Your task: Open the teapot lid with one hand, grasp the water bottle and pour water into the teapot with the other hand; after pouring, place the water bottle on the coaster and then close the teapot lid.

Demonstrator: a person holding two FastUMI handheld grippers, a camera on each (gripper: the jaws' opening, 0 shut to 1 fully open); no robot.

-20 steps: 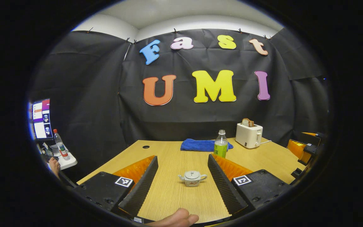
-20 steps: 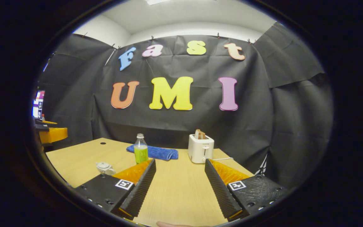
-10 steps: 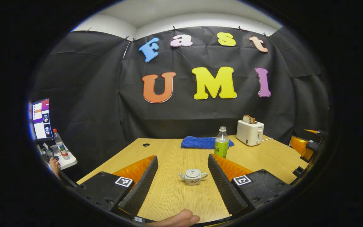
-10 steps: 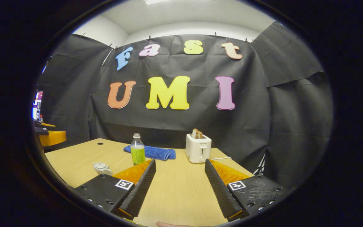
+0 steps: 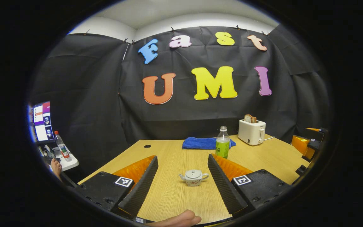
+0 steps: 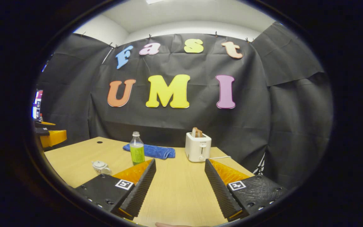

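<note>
Both my claws hang wide open and hold nothing: the left gripper (image 5: 181,179) frames the teapot (image 5: 193,177), lid on, on bare table (image 5: 172,195) with free room either side, while the right gripper (image 6: 180,183) looks over open wood. Farther off, the bottle (image 5: 222,147) stands upright just before the blue cloth (image 5: 200,142). Beyond, the toaster (image 6: 198,147) sits near the far edge.
</note>
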